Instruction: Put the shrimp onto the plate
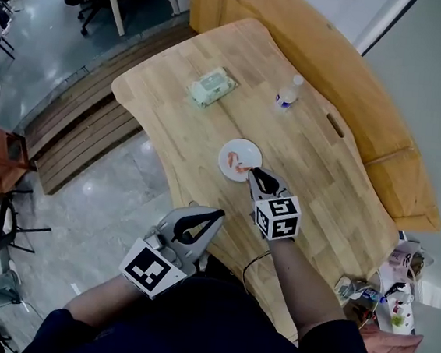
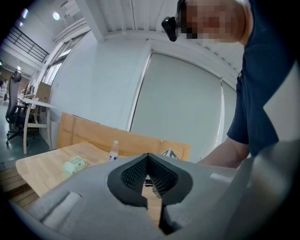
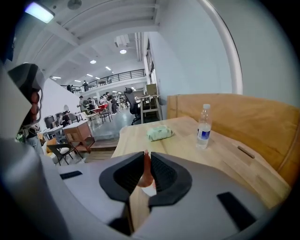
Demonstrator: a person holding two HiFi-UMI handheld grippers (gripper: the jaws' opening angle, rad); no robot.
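Desk [image 1: 315,170], plate [image 1: 234,149] mid-top. Your right gripper [image 1: 253,172] sits at the plate's near rim, clamped on the shrimp [image 3: 146,169], low over the plate, likely for release. Left gripper [image 1: 217,213], jaws together and empty, is parked well short of the plate, out of the way.

worktop [image 1: 329,191]: bare wood on every side of the plate [image 1: 229,151] | far side: wipes pack [image 1: 213,86] and bottle [image 1: 287,93], both well apart from plate | plate's near-right rim: taken by right gripper [image 1: 254,172], jaws pinching shrimp [image 3: 146,171] | left gripper [image 1: 218,213]: jaws together, at worktop's near edge
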